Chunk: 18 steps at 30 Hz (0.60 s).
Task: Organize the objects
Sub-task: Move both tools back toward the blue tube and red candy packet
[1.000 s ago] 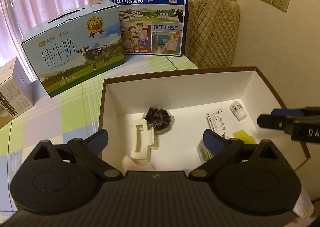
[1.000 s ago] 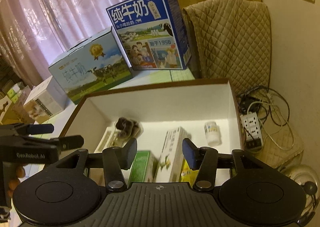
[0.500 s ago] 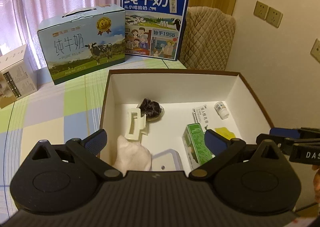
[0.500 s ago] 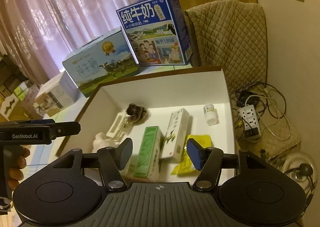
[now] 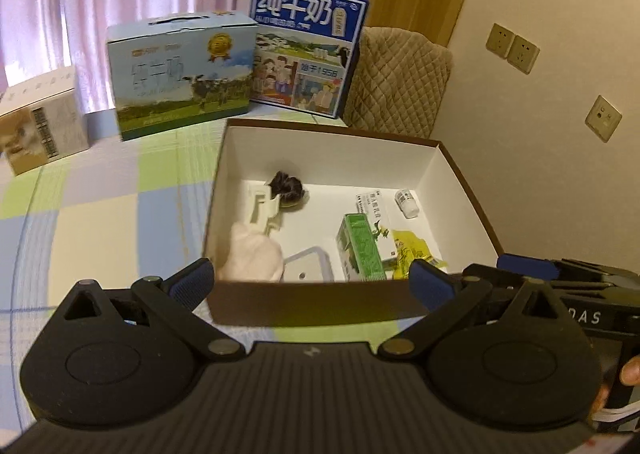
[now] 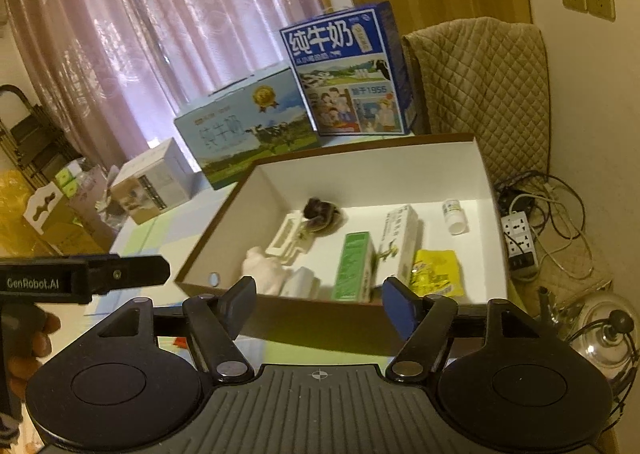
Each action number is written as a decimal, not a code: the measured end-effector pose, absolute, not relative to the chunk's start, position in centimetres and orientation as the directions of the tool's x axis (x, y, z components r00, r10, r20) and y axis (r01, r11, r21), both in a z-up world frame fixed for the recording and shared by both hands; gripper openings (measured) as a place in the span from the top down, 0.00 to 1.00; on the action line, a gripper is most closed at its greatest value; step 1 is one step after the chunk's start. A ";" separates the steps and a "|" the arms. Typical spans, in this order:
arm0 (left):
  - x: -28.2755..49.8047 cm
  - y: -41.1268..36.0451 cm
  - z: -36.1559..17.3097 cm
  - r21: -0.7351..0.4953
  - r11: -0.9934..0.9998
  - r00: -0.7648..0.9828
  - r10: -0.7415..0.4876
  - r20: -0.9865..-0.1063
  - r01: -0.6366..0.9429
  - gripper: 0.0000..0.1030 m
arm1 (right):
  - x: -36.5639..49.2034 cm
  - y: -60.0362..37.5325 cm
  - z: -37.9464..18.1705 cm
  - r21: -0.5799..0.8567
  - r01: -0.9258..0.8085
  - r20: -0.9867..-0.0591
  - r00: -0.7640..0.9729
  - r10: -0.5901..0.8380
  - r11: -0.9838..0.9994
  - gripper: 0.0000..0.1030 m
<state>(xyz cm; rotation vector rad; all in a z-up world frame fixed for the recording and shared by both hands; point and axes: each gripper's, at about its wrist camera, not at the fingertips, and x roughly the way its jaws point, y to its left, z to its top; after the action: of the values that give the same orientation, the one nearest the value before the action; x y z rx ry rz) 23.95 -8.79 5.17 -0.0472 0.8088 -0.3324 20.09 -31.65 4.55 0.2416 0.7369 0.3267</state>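
Both empty and spread wide: left gripper (image 5: 310,282), right gripper (image 6: 319,300). Just ahead of both, white box (image 5: 430,170) with brown rim, open on top. Inside, green carton (image 5: 360,250), small white bottle (image 5: 407,203), yellow packet (image 6: 436,272).

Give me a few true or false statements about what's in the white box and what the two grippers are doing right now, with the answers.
1. The small white bottle lies inside the white box. True.
2. The left gripper is shut on the green carton. False: its jaws are wide apart and empty, and the green carton lies in the box.
3. The yellow packet lies on the checked tablecloth outside the box. False: it is inside the box, near the right wall.
4. The right gripper is open and holds nothing. True.
5. Two milk cases stand behind the box. True.
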 end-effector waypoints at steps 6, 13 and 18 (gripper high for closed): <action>20.5 -6.9 6.0 -0.124 0.967 0.682 -0.245 -0.689 0.222 0.01 | 18.2 -30.6 5.0 0.364 -0.215 -0.607 0.683 0.406 0.906 0.33; 17.0 -4.2 5.9 -0.101 0.983 0.703 -0.179 -0.689 0.151 0.01 | 16.2 -28.9 4.7 0.383 -0.233 -0.614 0.659 0.435 0.894 0.33; 14.7 -2.2 5.3 -0.101 0.990 0.703 -0.138 -0.697 0.095 0.01 | 15.0 -27.6 4.2 0.369 -0.254 -0.628 0.641 0.441 0.894 0.32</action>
<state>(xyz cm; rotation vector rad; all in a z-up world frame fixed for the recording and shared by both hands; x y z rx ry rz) 14.66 -2.16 5.29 -0.0588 0.7802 -0.1294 14.96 -27.61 4.25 0.2572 0.7801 0.4007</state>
